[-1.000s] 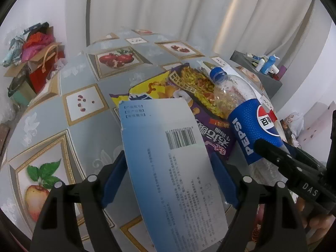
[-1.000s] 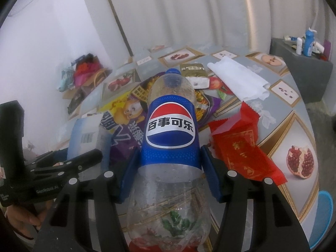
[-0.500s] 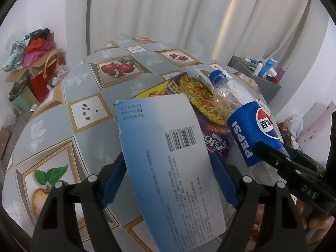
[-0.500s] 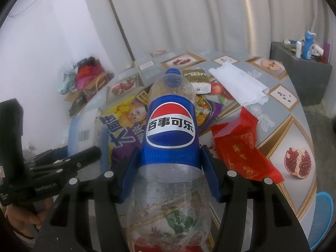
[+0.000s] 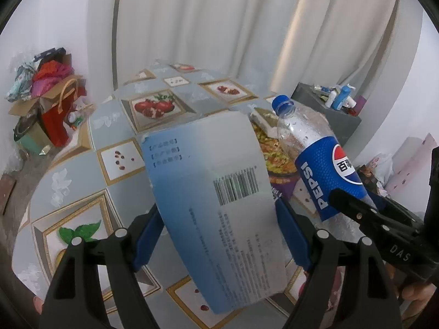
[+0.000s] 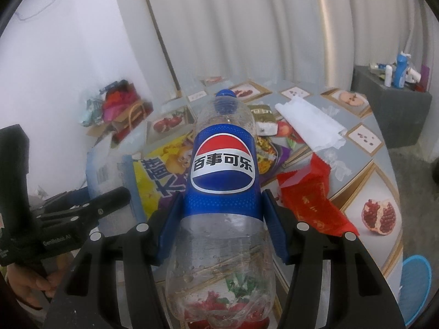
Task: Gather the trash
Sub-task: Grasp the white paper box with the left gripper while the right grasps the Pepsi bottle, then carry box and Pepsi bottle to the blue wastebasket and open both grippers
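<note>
My left gripper [image 5: 216, 219] is shut on a flattened pale blue box [image 5: 214, 192] with a barcode and holds it above the table. My right gripper [image 6: 222, 205] is shut on an empty Pepsi bottle [image 6: 223, 170] with a blue cap, lifted off the table; the bottle also shows at the right of the left wrist view [image 5: 321, 164]. Snack wrappers [image 6: 164, 170] in yellow and purple, a red packet [image 6: 310, 200] and a white tissue [image 6: 310, 123] lie on the table.
The round table [image 5: 82, 170] has a grey cloth with fruit pictures. Bags and boxes [image 5: 46, 104] are piled on the floor at the left. A dark cabinet [image 6: 392, 109] with bottles stands at the right. A blue bin rim [image 6: 414, 288] shows at lower right.
Both grippers have risen and tilted up with the box and the bottle; more of the curtain and far table shows. Both grips are unchanged.
</note>
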`<state>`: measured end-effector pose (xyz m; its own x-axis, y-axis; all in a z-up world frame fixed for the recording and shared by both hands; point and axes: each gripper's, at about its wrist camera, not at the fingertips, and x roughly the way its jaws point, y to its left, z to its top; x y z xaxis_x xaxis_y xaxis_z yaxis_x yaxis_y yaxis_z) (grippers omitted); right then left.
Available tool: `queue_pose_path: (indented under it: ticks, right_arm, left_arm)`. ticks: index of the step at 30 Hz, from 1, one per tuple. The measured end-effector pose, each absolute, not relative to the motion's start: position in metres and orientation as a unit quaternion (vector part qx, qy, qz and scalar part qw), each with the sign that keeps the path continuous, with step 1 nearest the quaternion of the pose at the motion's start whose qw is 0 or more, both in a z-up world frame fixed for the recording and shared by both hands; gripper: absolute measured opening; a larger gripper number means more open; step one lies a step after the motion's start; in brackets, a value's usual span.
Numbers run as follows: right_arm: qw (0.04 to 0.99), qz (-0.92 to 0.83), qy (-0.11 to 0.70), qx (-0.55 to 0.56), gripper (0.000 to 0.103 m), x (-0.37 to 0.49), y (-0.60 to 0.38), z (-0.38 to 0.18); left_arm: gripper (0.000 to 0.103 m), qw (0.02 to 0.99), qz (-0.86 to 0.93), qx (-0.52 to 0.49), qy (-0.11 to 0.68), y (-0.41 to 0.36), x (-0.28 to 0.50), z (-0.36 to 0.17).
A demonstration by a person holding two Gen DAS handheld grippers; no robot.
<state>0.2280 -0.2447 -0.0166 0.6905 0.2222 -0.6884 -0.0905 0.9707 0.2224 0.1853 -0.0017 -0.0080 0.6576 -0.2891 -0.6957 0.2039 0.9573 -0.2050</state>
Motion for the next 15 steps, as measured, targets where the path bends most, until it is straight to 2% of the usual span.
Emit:
queue_pose_path:
  ticks: [8,15]
  right_arm:
    - [0.930,0.067,0.349,0.095,0.054,0.196,-0.257,0.010]
    - [0.941,0.017,0.314,0.122,0.054,0.140,-0.293,0.030]
  left_arm:
    - [0.077,0.918,-0.163,-0.039,0.360,-0.015,0.166,0.022]
    - [0.077,0.915,-0.228,-0.012,0.333,-0.058,0.143,0.052]
